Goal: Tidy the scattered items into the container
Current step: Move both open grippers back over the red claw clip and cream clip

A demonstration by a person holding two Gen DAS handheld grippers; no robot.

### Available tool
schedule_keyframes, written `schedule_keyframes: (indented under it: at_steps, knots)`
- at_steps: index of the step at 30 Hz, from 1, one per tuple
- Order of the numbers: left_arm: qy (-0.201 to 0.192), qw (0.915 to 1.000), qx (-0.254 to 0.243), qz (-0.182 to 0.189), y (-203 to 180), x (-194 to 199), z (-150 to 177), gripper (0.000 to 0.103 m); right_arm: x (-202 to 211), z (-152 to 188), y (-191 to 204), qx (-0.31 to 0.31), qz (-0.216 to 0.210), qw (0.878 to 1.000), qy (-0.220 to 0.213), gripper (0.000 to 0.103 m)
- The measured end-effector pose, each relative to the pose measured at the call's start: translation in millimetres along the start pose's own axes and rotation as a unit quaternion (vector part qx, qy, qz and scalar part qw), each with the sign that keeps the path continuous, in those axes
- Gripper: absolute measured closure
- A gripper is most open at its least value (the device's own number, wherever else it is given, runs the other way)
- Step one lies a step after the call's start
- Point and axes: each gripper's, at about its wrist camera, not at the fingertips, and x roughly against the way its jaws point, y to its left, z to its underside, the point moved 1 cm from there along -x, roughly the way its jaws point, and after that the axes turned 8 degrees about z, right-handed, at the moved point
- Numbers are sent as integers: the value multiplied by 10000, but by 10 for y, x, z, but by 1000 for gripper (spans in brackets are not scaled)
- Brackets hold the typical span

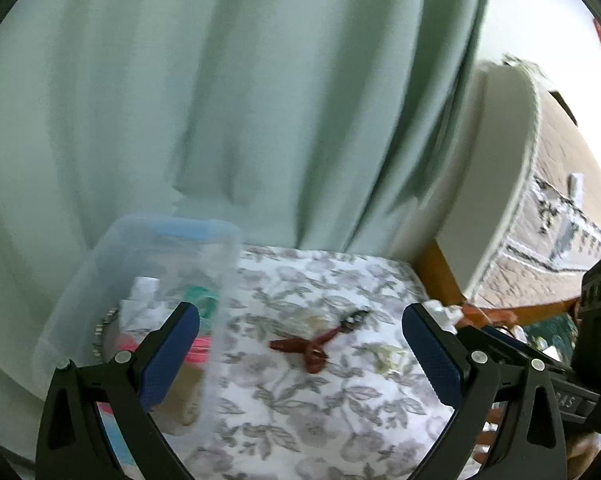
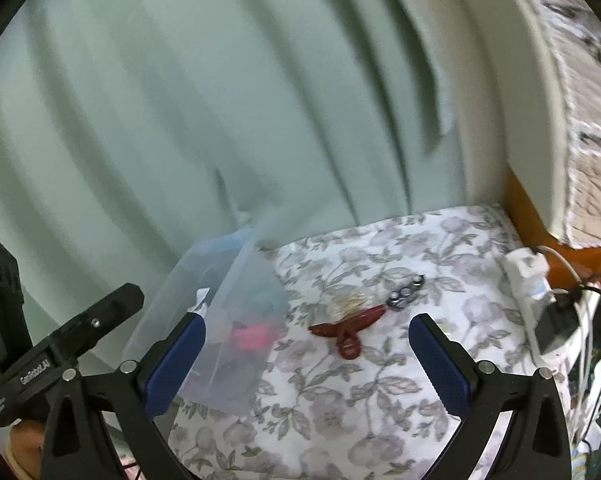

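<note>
A clear plastic container (image 1: 140, 280) stands at the left on the floral cloth, with several small items inside; it also shows in the right wrist view (image 2: 228, 300). A dark red hair clip (image 1: 306, 350) lies on the cloth to its right, seen too in the right wrist view (image 2: 346, 330). A small black metal piece (image 1: 356, 318) (image 2: 404, 290) and a pale clear clip (image 1: 388, 358) lie near it. My left gripper (image 1: 300, 348) is open and empty, above the cloth. My right gripper (image 2: 306, 354) is open and empty, with the red clip between its fingers.
A pale green curtain (image 1: 240, 100) hangs behind the table. A white power strip (image 2: 540, 300) with plugs and cables sits at the right edge. A white chair or bed frame (image 1: 492, 180) and an orange wooden edge (image 1: 440, 276) stand at the right.
</note>
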Motion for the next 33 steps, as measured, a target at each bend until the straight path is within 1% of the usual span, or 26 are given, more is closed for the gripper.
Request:
schedule_keyframes:
  at_steps: [7,9,15,20,27,33]
  knots:
    - [329,9989,-210,265,-310,-238,65,2,96,33,-382,-307,278,9991,-126,0]
    - [422,9982,-269,341,-399,-306,83,2,92,55,-463,-361,326,9988,-95,0]
    - [647,9962,-422,397,-533,-437,163,2,32,126,-596,-414,390,9984,40,0]
    - [776,9956,-407,341,-523,-533,215,2,-3,177,-685,-579,396,9975,120,0]
    - [1106,9928,-283,349,-446,-757,390,2,-105,280,-864,-761,528,9952,303,0]
    - [1394,9894,-175,357,-379,-951,543,2,-236,360,-949,-821,447,9941,545,0]
